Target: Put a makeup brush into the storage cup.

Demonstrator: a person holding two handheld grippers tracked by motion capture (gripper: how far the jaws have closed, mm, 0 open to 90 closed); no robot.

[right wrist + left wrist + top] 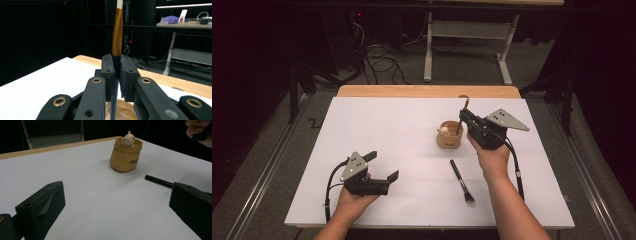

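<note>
A tan pouch-shaped cup (pixel 449 136) with a small bear figure (pixel 443 130) on its rim stands right of the middle of the white sheet (pixel 402 130). My right gripper (pixel 463 118) hovers just over the cup, shut on a slim brush (pixel 460 125) whose lower end dips into it. In the right gripper view the pads (pixel 108 72) pinch the brush's dark handle (pixel 116 62) below a gold band (pixel 117 32). A black brush (pixel 461 180) lies flat in front of the cup. My left gripper (pixel 382 166) rests at the front left, open, nothing between its jaws. From there I see the cup (pixel 126 157) and the black brush's handle (pixel 158 180).
The white sheet covers a wooden table whose bare edge (pixel 427 91) runs along the far side. Beyond it are a white desk frame (pixel 467 45) and cables (pixel 382 62) on the floor. The person's right hand (pixel 200 130) sits at the top right of the left gripper view.
</note>
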